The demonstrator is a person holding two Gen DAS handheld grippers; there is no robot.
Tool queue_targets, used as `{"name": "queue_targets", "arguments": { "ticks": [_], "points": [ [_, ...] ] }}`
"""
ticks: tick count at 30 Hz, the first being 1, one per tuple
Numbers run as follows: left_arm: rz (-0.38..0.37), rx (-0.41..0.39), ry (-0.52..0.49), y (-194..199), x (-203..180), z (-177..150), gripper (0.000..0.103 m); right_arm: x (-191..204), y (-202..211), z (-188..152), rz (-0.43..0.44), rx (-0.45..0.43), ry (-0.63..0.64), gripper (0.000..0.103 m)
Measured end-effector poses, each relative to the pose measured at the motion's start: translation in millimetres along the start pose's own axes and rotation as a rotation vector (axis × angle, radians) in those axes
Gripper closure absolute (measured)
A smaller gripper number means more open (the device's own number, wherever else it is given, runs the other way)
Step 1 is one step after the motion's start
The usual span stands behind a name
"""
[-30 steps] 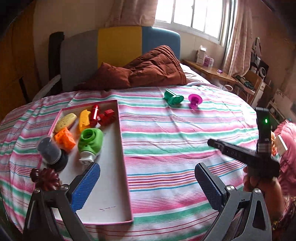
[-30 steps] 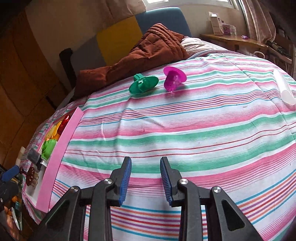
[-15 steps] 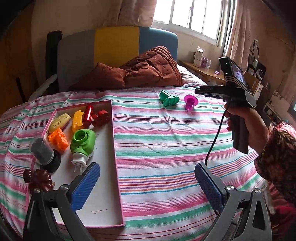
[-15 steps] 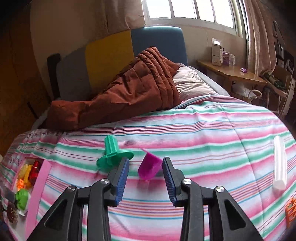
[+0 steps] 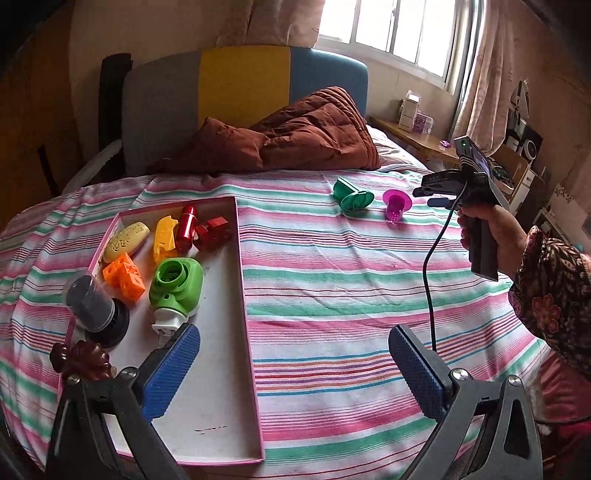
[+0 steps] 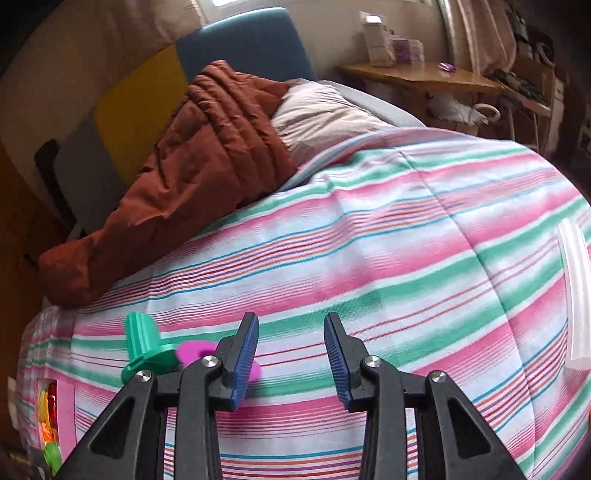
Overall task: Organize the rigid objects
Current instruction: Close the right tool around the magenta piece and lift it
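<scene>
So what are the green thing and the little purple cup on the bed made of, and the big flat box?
The green thing looks like hard plastic: solid colour, ribbed stem, moulded flange. The purple cup seems to be see-through plastic, since light glows through it. The big flat box is probably cardboard: thin pink walls, matte white floor.

Daylit room, soft light, heavy fisheye bend

Daylight pours in from the window point(image 5: 384, 33) at one o'clock in the left wrist view, blown out to white glare, while the corners fall into dark vignette. Shadows on the striped bedspread point(image 5: 332, 280) are faint and soft. That view is sharp near the middle, with lines bowing toward the rim. The right wrist view is smeared by motion blur: stripes run together, the brown quilt point(image 6: 192, 173) looks soft, and the black frame at six o'clock stays crisp.
</scene>
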State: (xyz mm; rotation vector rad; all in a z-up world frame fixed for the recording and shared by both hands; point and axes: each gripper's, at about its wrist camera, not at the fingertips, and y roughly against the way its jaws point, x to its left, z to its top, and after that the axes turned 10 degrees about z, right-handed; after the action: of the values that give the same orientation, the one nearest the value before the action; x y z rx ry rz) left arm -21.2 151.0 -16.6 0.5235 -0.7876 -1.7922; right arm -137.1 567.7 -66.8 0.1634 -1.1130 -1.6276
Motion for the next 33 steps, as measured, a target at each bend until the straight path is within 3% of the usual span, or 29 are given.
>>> {"name": "queue_targets", "arguments": {
  "ticks": [3,6,9,11,15,18,20,23,28,33],
  "points": [
    [-0.007,-0.003,-0.004,-2,-5,0,0.0,-4,19,-5,0.108,-0.059,0.015,0.066],
    [-0.019,0.003,-0.002,-5,-9,1,0.0,24,28,-9,0.172,-0.061,0.146,0.065],
    [-0.024,0.009,-0.011,-5,-14,1,0.0,57,12,-15,0.146,0.032,0.285,0.065],
    [-0.016,-0.001,-0.024,-2,-15,1,0.0,63,1,-16,0.111,0.059,0.309,0.065],
    [0.009,-0.018,-0.029,3,-10,2,0.0,22,-1,1,0.154,0.0,0.066,0.065],
    [0.012,-0.01,-0.004,0,-5,2,0.0,-20,1,8,0.106,-0.017,-0.112,0.065],
    [0.003,-0.001,0.01,-2,-3,2,0.0,-41,5,6,0.063,-0.016,-0.166,0.064],
    [-0.002,0.005,0.013,-6,-5,0,0.0,-58,21,-2,0.092,-0.073,-0.174,0.064],
    [-0.015,0.01,-0.002,-9,-13,-1,0.0,-41,45,-20,0.155,-0.172,-0.035,0.058],
    [-0.017,0.019,-0.017,-8,-19,-3,0.0,6,25,-23,0.111,-0.135,0.178,0.058]
  ]
}}
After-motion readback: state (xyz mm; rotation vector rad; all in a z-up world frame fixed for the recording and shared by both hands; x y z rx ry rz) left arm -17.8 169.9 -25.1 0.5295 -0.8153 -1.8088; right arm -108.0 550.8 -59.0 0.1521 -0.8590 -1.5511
